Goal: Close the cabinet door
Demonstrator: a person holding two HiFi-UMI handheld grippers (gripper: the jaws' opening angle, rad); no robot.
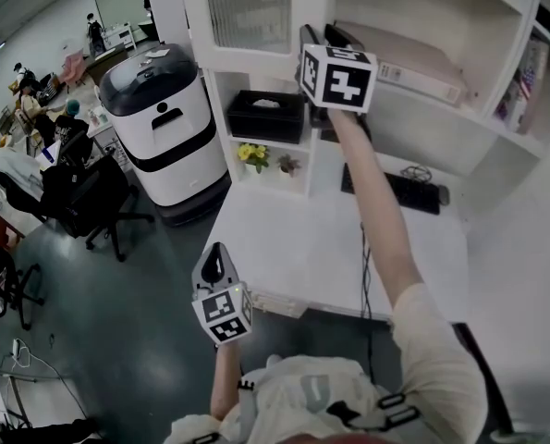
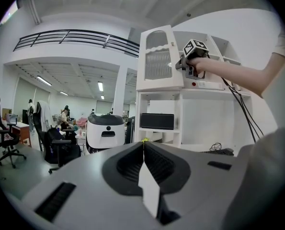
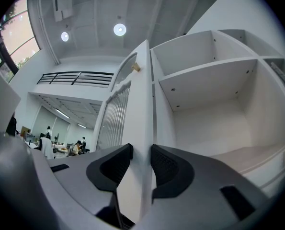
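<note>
Beside the white worktop (image 1: 284,239), the left tongs (image 2: 143,143) sit closed and empty near a rounded white-and-black machine (image 1: 164,128). A black tissue box (image 1: 265,116) sits on the shelf beyond. Higher right, the right tongs (image 3: 141,150) clamp narrowly on the edge of the white cabinet door with ribbed glass panel (image 3: 142,104), which stands open.

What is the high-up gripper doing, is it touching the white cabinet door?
Touching. In the right gripper view, the edge of the cabinet door fills the whole space between the pads of the right gripper, with no gap showing on either side.
</note>
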